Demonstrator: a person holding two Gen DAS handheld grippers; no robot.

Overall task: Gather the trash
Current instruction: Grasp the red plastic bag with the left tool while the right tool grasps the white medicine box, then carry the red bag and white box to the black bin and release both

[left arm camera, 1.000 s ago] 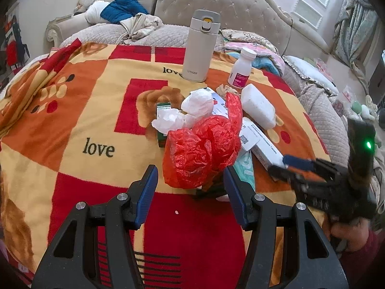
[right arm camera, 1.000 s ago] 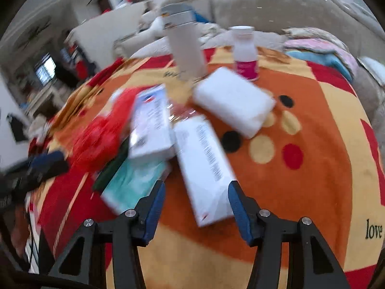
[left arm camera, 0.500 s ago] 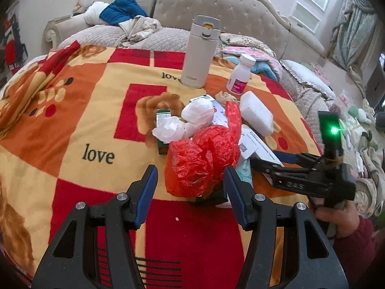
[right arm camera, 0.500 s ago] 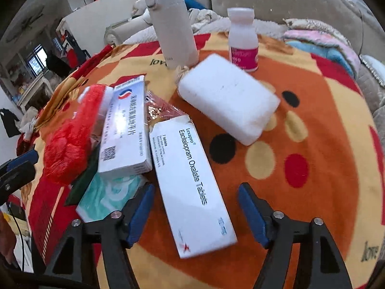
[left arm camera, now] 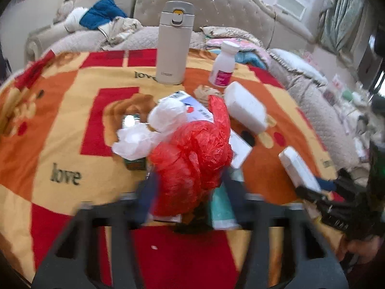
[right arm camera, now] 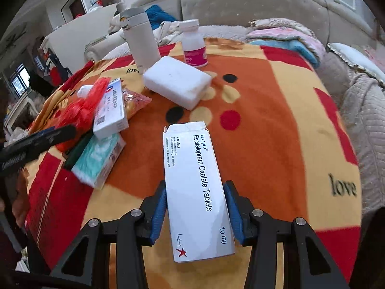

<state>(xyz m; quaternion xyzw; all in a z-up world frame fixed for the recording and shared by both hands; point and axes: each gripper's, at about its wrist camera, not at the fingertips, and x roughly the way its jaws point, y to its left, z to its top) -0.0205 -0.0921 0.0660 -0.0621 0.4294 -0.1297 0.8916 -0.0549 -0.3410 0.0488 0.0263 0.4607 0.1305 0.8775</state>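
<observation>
My right gripper [right arm camera: 196, 210] is shut on a white Lexapro tablet box [right arm camera: 195, 183], pulled away from the pile; the box also shows in the left wrist view [left arm camera: 299, 168]. My left gripper [left arm camera: 190, 190] is blurred, its jaws open around the lower part of a crumpled red plastic bag [left arm camera: 192, 159]. White crumpled tissues [left arm camera: 154, 130] lie against the bag. A second white medicine box [right arm camera: 110, 110] and a teal tissue pack [right arm camera: 98, 156] lie beside it.
A beige thermos [left arm camera: 174, 43], a white pill bottle with pink label [left arm camera: 225, 65] and a white foam block [left arm camera: 245, 107] stand on the red-orange "love" blanket [left arm camera: 62, 144]. A small green box [left arm camera: 133, 161] lies under the tissues. A sofa [left arm camera: 216, 4] with clothes stands behind.
My right gripper has closed on the Lexapro box and drawn it away from the pile. My left gripper has moved forward so its jaws flank the red bag.
</observation>
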